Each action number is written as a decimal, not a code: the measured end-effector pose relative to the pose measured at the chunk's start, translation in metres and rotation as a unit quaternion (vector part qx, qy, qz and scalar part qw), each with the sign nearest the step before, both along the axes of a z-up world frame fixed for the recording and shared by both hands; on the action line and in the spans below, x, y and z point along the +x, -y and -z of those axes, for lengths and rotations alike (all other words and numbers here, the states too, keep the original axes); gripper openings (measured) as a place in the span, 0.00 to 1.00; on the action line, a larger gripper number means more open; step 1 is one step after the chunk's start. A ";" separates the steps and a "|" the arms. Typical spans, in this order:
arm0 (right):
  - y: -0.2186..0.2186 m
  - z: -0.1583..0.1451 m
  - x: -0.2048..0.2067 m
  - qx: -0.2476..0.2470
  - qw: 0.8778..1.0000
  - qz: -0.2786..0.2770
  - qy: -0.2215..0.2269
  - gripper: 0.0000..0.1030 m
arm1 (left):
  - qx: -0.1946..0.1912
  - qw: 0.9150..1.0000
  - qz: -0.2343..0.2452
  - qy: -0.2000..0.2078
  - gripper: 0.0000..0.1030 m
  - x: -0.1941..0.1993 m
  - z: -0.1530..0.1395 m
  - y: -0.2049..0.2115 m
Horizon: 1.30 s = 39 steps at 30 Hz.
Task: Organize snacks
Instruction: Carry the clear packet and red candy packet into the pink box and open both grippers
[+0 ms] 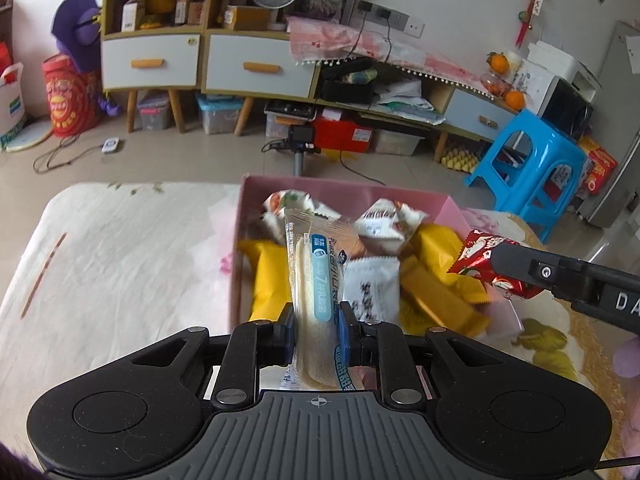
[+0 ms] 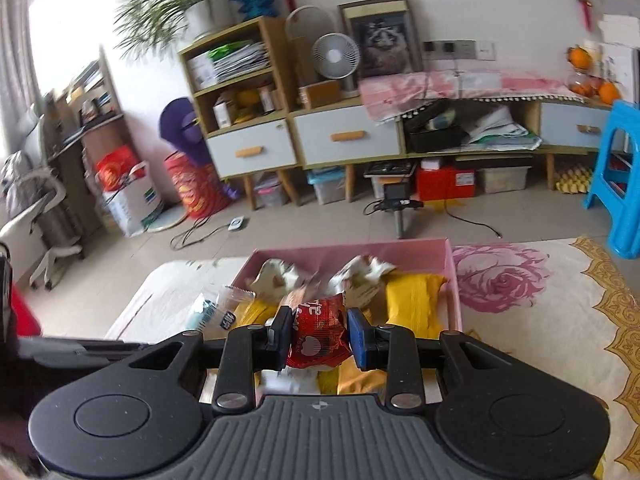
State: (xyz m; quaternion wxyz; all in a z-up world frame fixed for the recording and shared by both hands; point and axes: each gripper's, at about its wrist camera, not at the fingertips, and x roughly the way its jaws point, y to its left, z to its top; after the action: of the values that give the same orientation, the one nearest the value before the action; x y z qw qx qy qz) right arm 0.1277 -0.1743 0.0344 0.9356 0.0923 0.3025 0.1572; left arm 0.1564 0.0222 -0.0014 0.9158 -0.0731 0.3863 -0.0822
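My left gripper (image 1: 315, 330) is shut on a clear-wrapped pale biscuit pack (image 1: 316, 280) with a light blue label, held upright over the near left part of the pink box (image 1: 360, 188). My right gripper (image 2: 318, 338) is shut on a red snack packet (image 2: 318, 334) above the box (image 2: 400, 248). In the left wrist view the right gripper's finger and the red packet (image 1: 486, 264) show at the right. The box holds yellow packets (image 1: 436, 292) and white wrapped snacks (image 1: 384, 220). The biscuit pack shows in the right wrist view (image 2: 208, 312) at the left.
The box sits on a table covered by a white and floral cloth (image 2: 560, 320). Beyond the table edge are floor, a camera on a stand (image 1: 302, 142), low cabinets (image 1: 256, 64) and a blue plastic stool (image 1: 528, 168).
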 end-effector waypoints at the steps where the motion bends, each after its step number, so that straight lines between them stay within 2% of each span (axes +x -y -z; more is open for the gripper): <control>1: 0.002 0.001 0.003 0.006 1.000 0.006 -0.002 0.20 | 0.003 1.000 -0.002 0.002 0.17 0.004 0.001 0.003; 7: 0.013 0.014 0.021 0.031 0.998 0.038 -0.034 0.20 | -0.014 1.000 -0.025 -0.007 0.17 0.027 0.011 0.010; 13: 0.020 0.024 0.031 0.054 0.996 0.051 -0.053 0.20 | 0.004 0.999 -0.032 0.008 0.18 0.042 0.017 0.020; 22: 0.017 0.035 0.038 0.059 0.995 0.044 -0.073 0.21 | -0.027 0.998 -0.059 0.013 0.18 0.052 0.022 0.017; 25: 0.018 0.033 0.038 0.064 0.995 0.043 -0.071 0.23 | -0.028 0.998 -0.046 0.019 0.19 0.050 0.021 0.019; 28: 0.022 0.032 0.038 0.079 0.993 0.047 -0.074 0.30 | -0.027 0.998 -0.046 0.024 0.22 0.048 0.020 0.020; 31: 0.024 0.034 0.038 0.086 0.991 0.053 -0.083 0.35 | -0.026 0.998 -0.046 0.018 0.30 0.046 0.019 0.020; 34: 0.024 0.033 0.034 0.079 0.992 0.052 -0.084 0.38 | -0.023 0.999 -0.042 0.014 0.44 0.042 0.015 0.020; 35: 0.024 0.031 0.032 0.076 0.992 0.052 -0.083 0.42 | -0.023 0.999 -0.040 0.015 0.50 0.039 0.014 0.020; 39: 0.026 0.025 0.026 0.065 0.994 0.046 -0.073 0.55 | -0.008 0.999 -0.028 0.019 0.62 0.027 0.008 0.020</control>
State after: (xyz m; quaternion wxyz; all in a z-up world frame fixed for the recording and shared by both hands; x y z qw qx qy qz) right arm 0.1537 -0.1999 0.0098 0.9091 0.1782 0.3549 0.1262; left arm 0.1832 0.0022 -0.0091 0.9244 -0.0895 0.3656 -0.0615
